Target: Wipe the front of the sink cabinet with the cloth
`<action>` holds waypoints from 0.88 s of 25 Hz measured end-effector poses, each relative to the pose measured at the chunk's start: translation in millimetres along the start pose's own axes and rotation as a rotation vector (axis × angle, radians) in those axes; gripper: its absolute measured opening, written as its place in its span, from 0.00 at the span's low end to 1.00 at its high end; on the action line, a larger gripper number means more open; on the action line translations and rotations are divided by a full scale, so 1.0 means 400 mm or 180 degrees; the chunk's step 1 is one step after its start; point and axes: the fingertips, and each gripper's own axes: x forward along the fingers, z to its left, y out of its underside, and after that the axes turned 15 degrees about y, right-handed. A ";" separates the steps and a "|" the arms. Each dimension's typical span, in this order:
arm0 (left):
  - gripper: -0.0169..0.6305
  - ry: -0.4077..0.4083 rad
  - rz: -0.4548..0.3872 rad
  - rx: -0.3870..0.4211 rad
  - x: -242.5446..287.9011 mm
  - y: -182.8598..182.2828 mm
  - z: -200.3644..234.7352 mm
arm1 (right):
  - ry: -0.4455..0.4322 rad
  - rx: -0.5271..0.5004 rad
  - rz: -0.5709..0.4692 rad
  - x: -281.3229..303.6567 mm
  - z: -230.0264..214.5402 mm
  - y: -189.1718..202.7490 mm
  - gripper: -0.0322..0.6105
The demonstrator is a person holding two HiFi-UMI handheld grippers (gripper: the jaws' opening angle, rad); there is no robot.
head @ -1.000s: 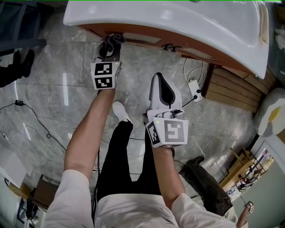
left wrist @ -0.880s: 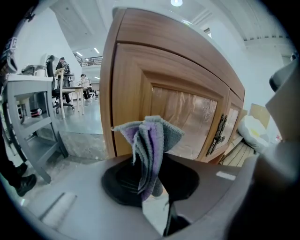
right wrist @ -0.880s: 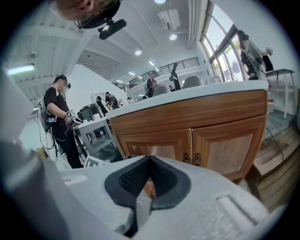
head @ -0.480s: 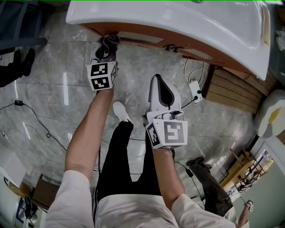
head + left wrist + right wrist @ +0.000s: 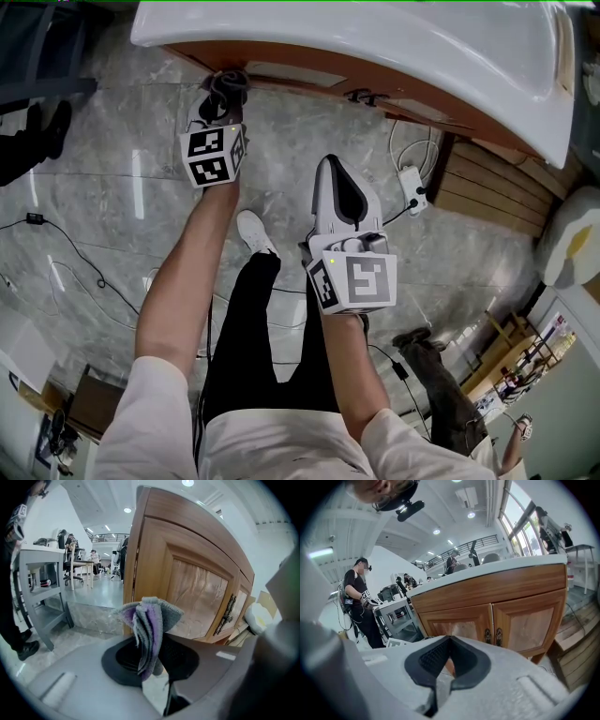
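A grey and purple cloth (image 5: 149, 631) is bunched between the jaws of my left gripper (image 5: 152, 656), which is shut on it. In the head view that left gripper (image 5: 223, 98) holds the cloth (image 5: 228, 86) against the left end of the wooden sink cabinet (image 5: 309, 77), just under the white basin (image 5: 394, 47). The cabinet's left door panel (image 5: 197, 597) fills the left gripper view. My right gripper (image 5: 342, 192) hangs back from the cabinet, shut with nothing in it. In the right gripper view both cabinet doors (image 5: 497, 620) with dark handles (image 5: 493, 636) show beyond the right gripper (image 5: 449, 660).
A white power strip and cable (image 5: 411, 187) lie on the marble floor (image 5: 112, 187) by the cabinet's right end. A slatted wooden platform (image 5: 497, 192) sits to the right. A grey table (image 5: 42, 573) stands left of the cabinet. A person in black (image 5: 358, 602) stands in the background.
My left gripper with the cloth has slid up and slightly left along the cabinet front. The right gripper has stayed in place.
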 end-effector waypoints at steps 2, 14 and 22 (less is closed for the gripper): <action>0.15 -0.0007 -0.0007 -0.0015 0.004 0.005 0.003 | 0.0009 0.0053 0.0013 0.002 -0.008 0.003 0.05; 0.15 -0.0020 -0.0004 -0.0045 0.016 0.032 0.011 | 0.0044 0.0097 0.0026 0.011 -0.032 0.033 0.05; 0.15 -0.0040 -0.0019 -0.0106 0.039 0.067 0.017 | 0.0067 0.0074 0.0031 0.024 -0.055 0.060 0.05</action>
